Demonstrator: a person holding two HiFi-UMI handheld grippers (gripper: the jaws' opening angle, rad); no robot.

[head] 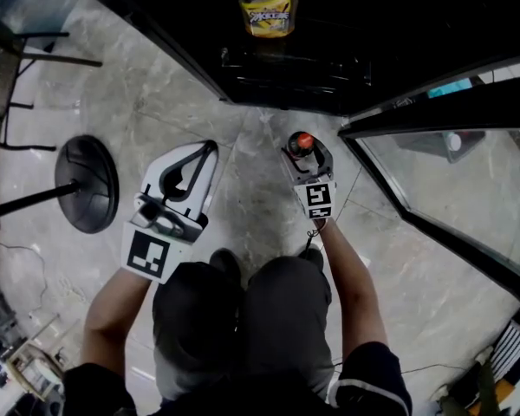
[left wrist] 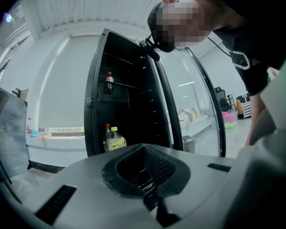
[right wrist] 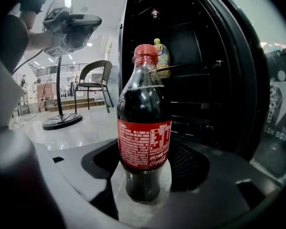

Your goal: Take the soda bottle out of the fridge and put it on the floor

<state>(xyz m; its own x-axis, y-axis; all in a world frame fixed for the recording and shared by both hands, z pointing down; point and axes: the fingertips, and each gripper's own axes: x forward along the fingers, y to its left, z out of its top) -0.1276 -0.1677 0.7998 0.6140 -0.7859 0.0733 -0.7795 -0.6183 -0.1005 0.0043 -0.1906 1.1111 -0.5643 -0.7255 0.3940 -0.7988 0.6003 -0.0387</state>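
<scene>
A soda bottle (right wrist: pixel 143 128) with dark cola, a red cap and a red label stands upright between the jaws of my right gripper (right wrist: pixel 144 163), just in front of the open black fridge (right wrist: pixel 205 80). Both pads lie against its sides. Its base is at the floor tile; I cannot tell whether it touches. From the head view I see its red cap (head: pixel 302 140) inside my right gripper (head: pixel 305 152). My left gripper (head: pixel 210 149) is raised off to the left, shut with nothing in it, and its own view (left wrist: pixel 150 175) faces the fridge (left wrist: pixel 128 94).
A yellow bottle (head: pixel 267 5) sits on a low fridge shelf, with a red-capped one (left wrist: pixel 107 133) beside it and another cola bottle (left wrist: pixel 108 82) higher up. The glass door (head: pixel 451 198) stands open at right. A round stand base (head: pixel 87 183) and a chair (right wrist: pixel 93 82) are at left.
</scene>
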